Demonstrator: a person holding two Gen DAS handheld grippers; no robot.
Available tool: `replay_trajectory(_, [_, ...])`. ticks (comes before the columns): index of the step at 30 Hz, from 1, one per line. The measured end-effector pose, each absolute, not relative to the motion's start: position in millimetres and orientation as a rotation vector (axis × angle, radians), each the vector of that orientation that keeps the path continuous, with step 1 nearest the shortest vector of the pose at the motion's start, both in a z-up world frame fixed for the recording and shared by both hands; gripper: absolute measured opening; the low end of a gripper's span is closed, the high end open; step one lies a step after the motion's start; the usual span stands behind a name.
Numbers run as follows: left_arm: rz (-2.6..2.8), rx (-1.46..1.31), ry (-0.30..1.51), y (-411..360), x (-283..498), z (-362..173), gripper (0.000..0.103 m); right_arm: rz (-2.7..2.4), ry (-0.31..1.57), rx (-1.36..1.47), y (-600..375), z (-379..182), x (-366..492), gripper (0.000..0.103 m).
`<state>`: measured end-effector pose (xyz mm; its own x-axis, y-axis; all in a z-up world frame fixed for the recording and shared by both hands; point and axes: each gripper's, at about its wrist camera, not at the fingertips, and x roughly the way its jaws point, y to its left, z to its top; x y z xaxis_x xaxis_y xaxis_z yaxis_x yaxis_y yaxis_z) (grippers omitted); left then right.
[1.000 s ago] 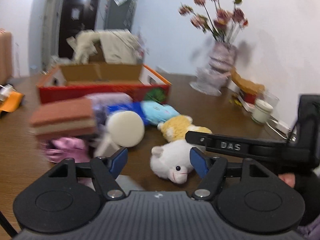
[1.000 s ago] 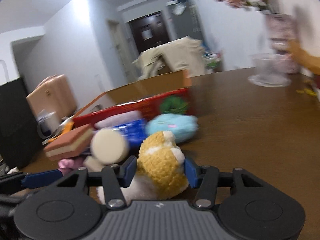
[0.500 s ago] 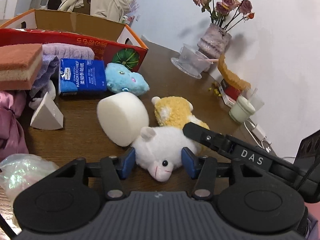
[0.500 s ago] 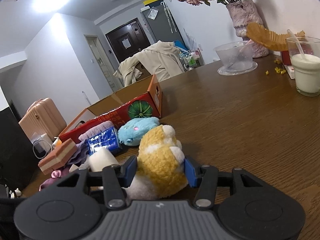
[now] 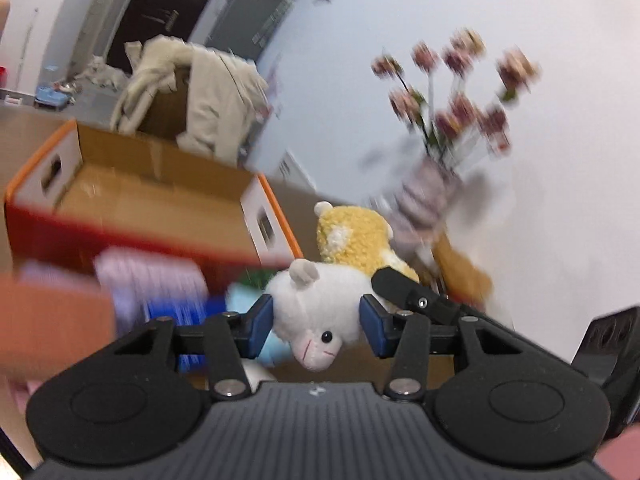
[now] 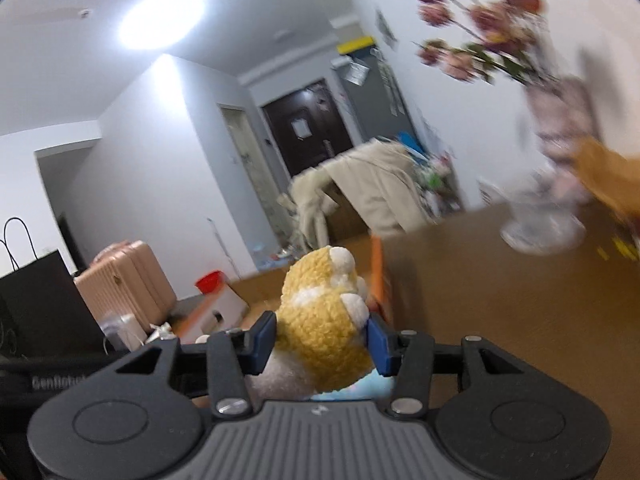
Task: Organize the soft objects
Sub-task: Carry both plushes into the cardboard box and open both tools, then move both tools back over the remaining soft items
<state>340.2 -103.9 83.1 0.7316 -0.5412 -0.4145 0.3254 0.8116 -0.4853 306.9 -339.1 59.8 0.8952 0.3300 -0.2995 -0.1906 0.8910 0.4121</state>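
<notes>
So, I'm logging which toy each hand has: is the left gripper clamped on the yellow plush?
No, the left gripper is shut on the white plush; the yellow plush sits beyond it in the right gripper's fingers.

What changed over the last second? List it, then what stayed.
The left gripper closed onto the white plush and lifted it off the table. The right gripper raised the yellow plush it already held. The cardboard box and vase stayed put.

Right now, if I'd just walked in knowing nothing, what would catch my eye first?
Two plush toys held up in clamps: the left gripper squeezes a white plush lamb, the right gripper a yellow plush animal. Behind them sits an open cardboard box with orange edges, and to the right a blurred vase of pink flowers.
</notes>
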Motion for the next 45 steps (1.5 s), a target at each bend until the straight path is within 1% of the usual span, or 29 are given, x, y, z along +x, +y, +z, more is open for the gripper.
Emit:
replay_trajectory(4, [-0.449,-0.412,0.593,-85.8,412.7,88.6,0.048,0.298,0.418,0.413,-325.4,64.7,387.0,0.047])
replay_trajectory(8, [-0.415,-0.397,0.681,-79.5,478.1,66.9,0.046,0.284,0.532,0.415,-312.8,43.6,454.1,0.047])
replay_trajectory(11, [-0.406,-0.405,0.749,-79.2,504.8,43.8,0.042,0.225,0.577,0.342,-301.7,26.7,474.9,0.047])
replay_trajectory(13, [-0.399,-0.385,0.768,-83.0,512.1,35.7,0.044,0.182,0.589,0.282,-293.3,18.5,477.3,0.049])
replay_trajectory(14, [-0.395,-0.384,0.787,-83.5,514.5,34.5,0.045,0.153,0.6,0.243,-288.7,15.8,476.4,0.051])
replay_trajectory(15, [-0.399,-0.386,0.789,-80.4,508.9,29.7,0.046,0.135,0.587,0.212,-286.4,12.5,471.2,0.052])
replay_trajectory(16, [-0.406,-0.389,0.779,-79.0,507.6,31.3,0.048,0.119,0.57,0.179,-283.9,12.1,467.3,0.05])
replay_trajectory(18, [-0.399,-0.382,0.76,-75.5,501.7,35.2,0.05,0.106,0.559,0.125,-279.3,13.9,460.7,0.05])
replay_trajectory(21, [-0.391,-0.378,0.73,-65.4,486.4,51.4,0.051,0.089,0.532,0.085,-278.6,27.0,448.2,0.052])
replay_trajectory(22, [-0.391,-0.374,0.717,-60.7,478.4,59.6,0.055,0.092,0.518,0.082,-280.9,35.3,441.9,0.054])
replay_trajectory(23, [-0.391,-0.366,0.701,-56.2,469.0,68.0,0.057,0.094,0.5,0.086,-282.8,45.0,434.8,0.057])
replay_trajectory(24, [-0.391,-0.355,0.684,-50.7,458.0,77.1,0.061,0.098,0.482,0.089,-285.1,56.0,425.9,0.058])
replay_trajectory(27, [-0.389,-0.304,0.642,-35.6,420.5,102.3,0.068,0.122,0.421,0.076,-292.2,86.6,398.1,0.067])
replay_trajectory(29, [-0.385,-0.262,0.607,-26.1,393.0,116.3,0.074,0.138,0.381,0.065,-294.3,105.3,375.7,0.074])
replay_trajectory(30, [-0.38,-0.244,0.592,-21.1,379.3,122.0,0.081,0.148,0.363,0.054,-294.7,112.2,363.5,0.076])
replay_trajectory(31, [-0.378,-0.222,0.581,-15.2,363.6,126.9,0.085,0.161,0.345,0.042,-294.7,119.4,350.5,0.079])
replay_trajectory(34, [-0.354,-0.166,0.564,-2.0,324.2,135.4,0.088,0.192,0.294,0.027,-294.6,133.1,312.4,0.082])
replay_trajectory(38, [-0.334,-0.11,0.532,12.0,276.4,142.4,0.096,0.21,0.276,0.022,-289.9,136.2,267.7,0.083])
replay_trajectory(40, [-0.313,-0.096,0.501,19.8,251.4,142.4,0.101,0.21,0.257,0.018,-286.2,135.9,242.0,0.088])
replay_trajectory(41, [-0.304,-0.092,0.488,24.0,240.2,140.4,0.101,0.21,0.248,0.016,-283.0,134.9,230.1,0.091])
replay_trajectory(45, [-0.218,-0.04,0.465,33.8,196.1,118.6,0.102,0.192,0.202,-0.039,-271.6,112.7,184.1,0.094])
